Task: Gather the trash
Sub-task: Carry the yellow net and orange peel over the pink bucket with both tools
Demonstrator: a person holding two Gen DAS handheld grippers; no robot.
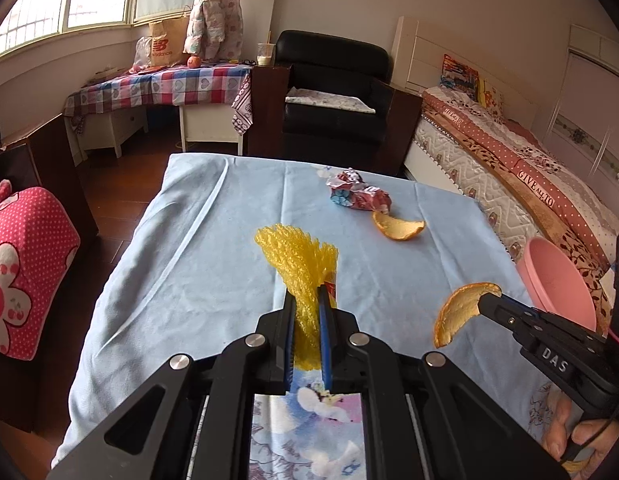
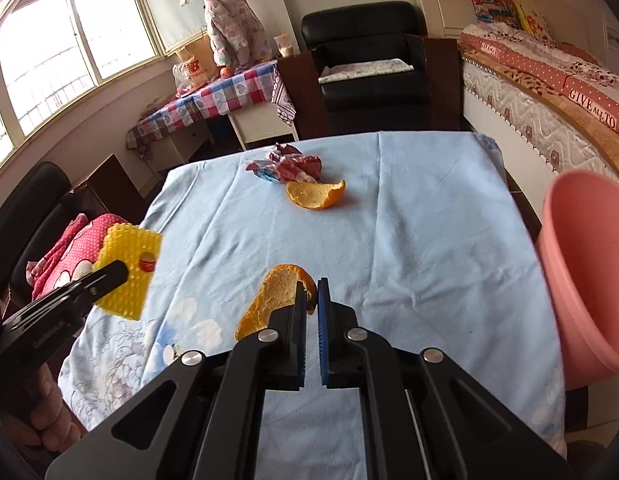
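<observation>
My left gripper is shut on a yellow foam fruit net that fans out past its fingertips above the blue-clothed table. The right wrist view shows that net at the left, still in the left gripper. My right gripper is shut on the edge of a curved orange peel, which hangs off its left side. From the left wrist view the same peel dangles from the right gripper above the cloth. A second orange peel and a crumpled red-and-blue wrapper lie farther back.
A pink plastic bin stands at the table's right edge, next to the bed. A black armchair is behind the table, and a pink dotted cushion lies to its left. A person's hand grips the right handle.
</observation>
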